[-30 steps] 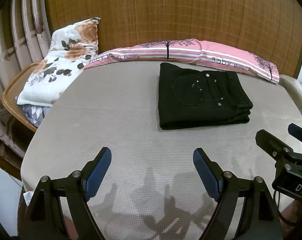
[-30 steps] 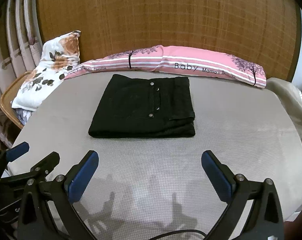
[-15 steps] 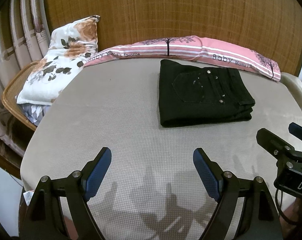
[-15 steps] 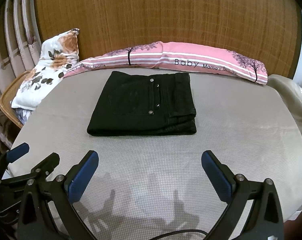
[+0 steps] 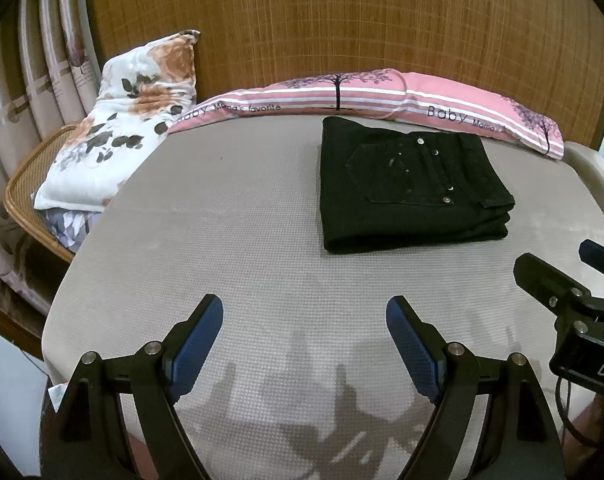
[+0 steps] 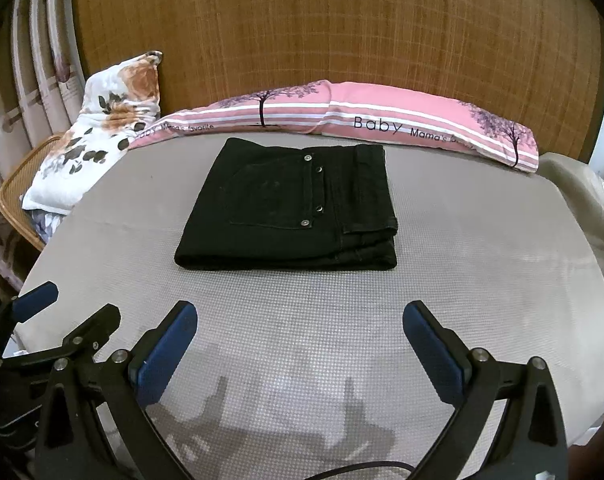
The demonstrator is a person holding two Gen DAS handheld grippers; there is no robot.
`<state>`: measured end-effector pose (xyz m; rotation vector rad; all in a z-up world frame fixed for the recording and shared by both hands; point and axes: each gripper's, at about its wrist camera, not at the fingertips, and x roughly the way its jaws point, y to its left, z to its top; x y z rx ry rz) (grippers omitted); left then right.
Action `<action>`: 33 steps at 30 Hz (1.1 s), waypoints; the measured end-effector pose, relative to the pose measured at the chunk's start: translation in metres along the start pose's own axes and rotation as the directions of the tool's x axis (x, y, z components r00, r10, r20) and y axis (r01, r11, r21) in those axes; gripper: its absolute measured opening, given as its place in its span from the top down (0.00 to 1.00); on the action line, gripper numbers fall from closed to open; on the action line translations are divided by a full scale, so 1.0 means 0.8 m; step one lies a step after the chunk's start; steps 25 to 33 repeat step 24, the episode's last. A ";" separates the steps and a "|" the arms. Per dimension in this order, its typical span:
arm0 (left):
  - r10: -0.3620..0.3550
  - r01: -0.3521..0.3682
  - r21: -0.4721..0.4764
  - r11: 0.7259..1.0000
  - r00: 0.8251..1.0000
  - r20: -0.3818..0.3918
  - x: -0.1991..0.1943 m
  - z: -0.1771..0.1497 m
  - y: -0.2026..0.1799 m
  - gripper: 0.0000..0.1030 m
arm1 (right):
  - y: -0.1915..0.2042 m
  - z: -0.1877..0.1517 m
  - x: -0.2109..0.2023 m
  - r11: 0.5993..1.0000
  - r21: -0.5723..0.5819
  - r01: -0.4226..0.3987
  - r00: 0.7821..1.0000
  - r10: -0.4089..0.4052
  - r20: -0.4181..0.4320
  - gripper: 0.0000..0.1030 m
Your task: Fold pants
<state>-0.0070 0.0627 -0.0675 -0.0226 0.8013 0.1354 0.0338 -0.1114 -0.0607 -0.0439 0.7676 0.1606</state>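
Observation:
Black pants (image 5: 410, 188) lie folded into a neat rectangle on the grey mat (image 5: 230, 248), back pocket and metal rivets up. They also show in the right wrist view (image 6: 294, 208). My left gripper (image 5: 304, 320) is open and empty, near the mat's front edge, well short of the pants. My right gripper (image 6: 300, 326) is open and empty, in front of the pants. The right gripper shows at the right edge of the left wrist view (image 5: 574, 292); the left gripper shows at the left edge of the right wrist view (image 6: 62, 320).
A long pink striped pillow (image 6: 382, 124) lies along the mat's far edge against a woven headboard (image 6: 342, 32). A floral pillow (image 5: 122, 128) leans at the far left over a wicker basket (image 5: 22, 184). A beige cloth (image 6: 582, 196) lies at the right.
Both grippers have drawn back a little from the folded pants and stay open. The pants have not moved.

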 end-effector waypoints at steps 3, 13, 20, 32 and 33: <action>0.000 0.000 0.001 1.000 1.000 -0.003 0.005 0.003 0.002 0.19 | -0.001 0.001 0.002 1.000 0.000 0.002 1.000 -0.002 -0.003 0.01; -0.005 0.005 0.012 1.000 1.000 -0.004 0.015 0.010 0.007 0.19 | -0.003 0.003 0.010 1.000 0.002 0.004 1.000 -0.004 -0.018 0.01; -0.019 0.019 0.014 1.000 1.000 -0.004 0.018 0.011 0.009 0.19 | -0.005 0.002 0.013 1.000 0.005 0.003 1.000 -0.003 -0.024 0.01; -0.021 0.021 0.014 1.000 1.000 -0.007 0.018 0.011 0.009 0.19 | -0.005 0.002 0.013 1.000 0.005 0.004 1.000 -0.003 -0.025 0.01; -0.021 0.021 0.014 1.000 1.000 -0.007 0.018 0.011 0.009 0.19 | -0.005 0.002 0.013 1.000 0.005 0.004 1.000 -0.003 -0.025 0.01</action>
